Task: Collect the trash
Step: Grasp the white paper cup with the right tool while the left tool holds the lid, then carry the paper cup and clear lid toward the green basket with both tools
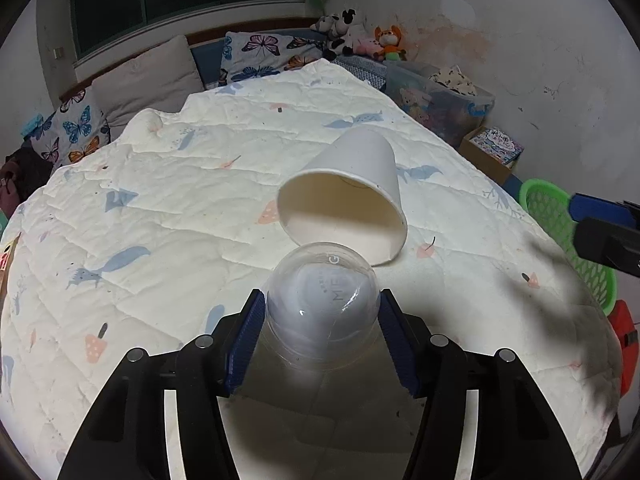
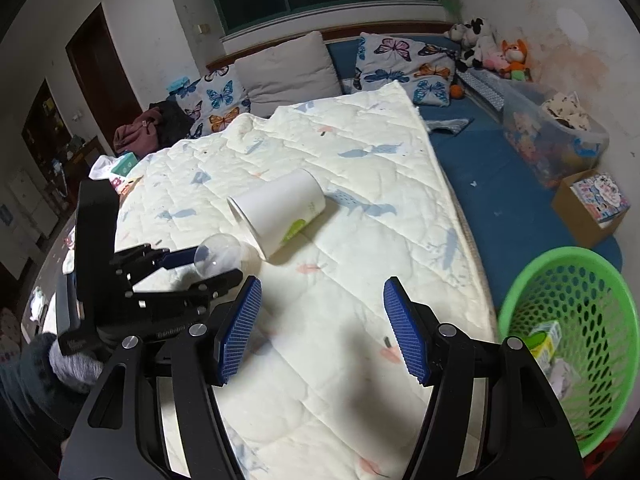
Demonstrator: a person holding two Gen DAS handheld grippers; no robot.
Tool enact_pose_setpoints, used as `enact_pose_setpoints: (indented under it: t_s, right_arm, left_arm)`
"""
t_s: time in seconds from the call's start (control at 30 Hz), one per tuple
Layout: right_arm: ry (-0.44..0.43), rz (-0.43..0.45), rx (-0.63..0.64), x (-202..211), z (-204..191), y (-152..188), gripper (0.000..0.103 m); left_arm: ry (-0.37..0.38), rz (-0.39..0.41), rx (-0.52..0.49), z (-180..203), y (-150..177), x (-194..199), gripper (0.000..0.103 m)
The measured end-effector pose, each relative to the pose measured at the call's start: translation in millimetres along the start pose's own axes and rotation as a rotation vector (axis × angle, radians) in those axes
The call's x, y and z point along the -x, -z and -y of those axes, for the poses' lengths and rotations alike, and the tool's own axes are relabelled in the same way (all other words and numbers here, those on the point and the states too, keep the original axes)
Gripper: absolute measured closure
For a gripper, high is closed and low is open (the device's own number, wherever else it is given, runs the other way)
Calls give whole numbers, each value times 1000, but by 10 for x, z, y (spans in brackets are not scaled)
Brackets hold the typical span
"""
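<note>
Item 1: left gripper (image 1: pixel 322 322). I am holding it closed on a clear plastic dome lid (image 1: pixel 322 300), both blue pads pressing the lid's sides, just above the quilt (image 1: pixel 168 208).

Item 2: paper cup (image 1: pixel 348 196). It is lying on its side on the quilt, mouth facing my left gripper, rim just beyond the dome lid; contact I cannot confirm.

Item 3: right gripper (image 2: pixel 322 330). I am keeping its jaws spread wide with nothing between them, hovering over the quilt's near edge.

Item 4: green basket (image 2: pixel 520 292). It is sitting beside the bed to the right, already containing a small carton (image 2: pixel 546 342) and crumpled paper (image 2: pixel 562 374).
</note>
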State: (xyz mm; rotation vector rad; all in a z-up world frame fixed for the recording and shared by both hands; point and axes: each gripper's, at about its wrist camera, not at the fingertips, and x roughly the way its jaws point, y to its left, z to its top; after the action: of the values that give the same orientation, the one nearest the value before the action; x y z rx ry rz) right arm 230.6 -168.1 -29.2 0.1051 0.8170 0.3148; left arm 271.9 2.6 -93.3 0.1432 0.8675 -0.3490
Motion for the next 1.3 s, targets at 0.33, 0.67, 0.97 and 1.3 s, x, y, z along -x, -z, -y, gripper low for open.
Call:
enact_pose_setpoints:
  t_s: [0.33,0.67,0.97,1.3]
  right_arm:
    - [-67,-34,-47,-267,-190,-376,39]
    - [-98,-145,-307,-837,-25,-662,39]
    - [-150,-206,-476,-1197,48,-668,38]
    - [-259,-241,-619,-1465,174,-593,32]
  left_arm:
    - [-18,44,43,-168,105,432,47]
    - [-36,83,61,-364,206,811,47]
    - [-32,95,74,-470,309,941,47]
    - [-35,87,105,-565,384,963,47]
